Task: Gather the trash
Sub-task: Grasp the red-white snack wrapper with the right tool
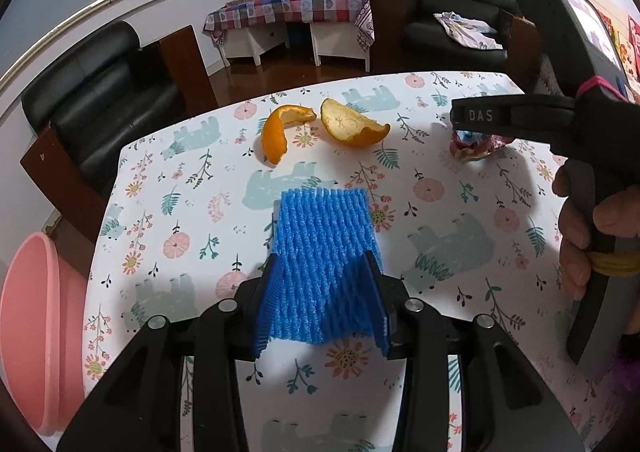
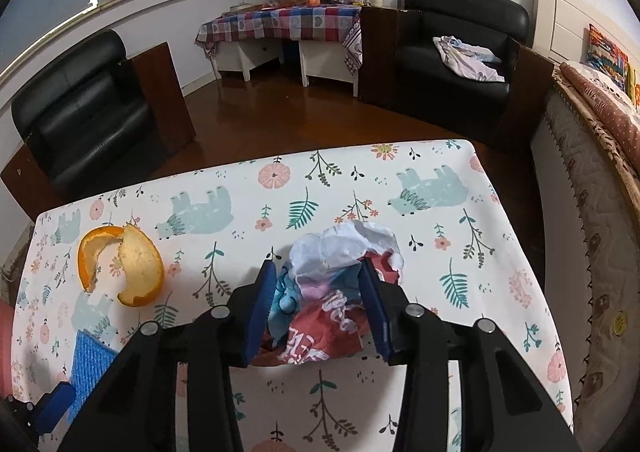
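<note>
The left gripper [image 1: 322,302] pinched the blue foam fruit net [image 1: 326,252] mid-tabletop; the right gripper [image 2: 320,302] clamped the crumpled wrapper [image 2: 332,292] near the right edge (lift both straight up, I think).

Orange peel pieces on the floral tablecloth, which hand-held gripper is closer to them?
Left. The left hand-held gripper straddles the blue foam net just short of the orange peel pieces; the right hand-held gripper sits farther right, around the crumpled wrapper.

Blue foam net [image 1: 326,252], orange peels [image 1: 354,126]
</note>
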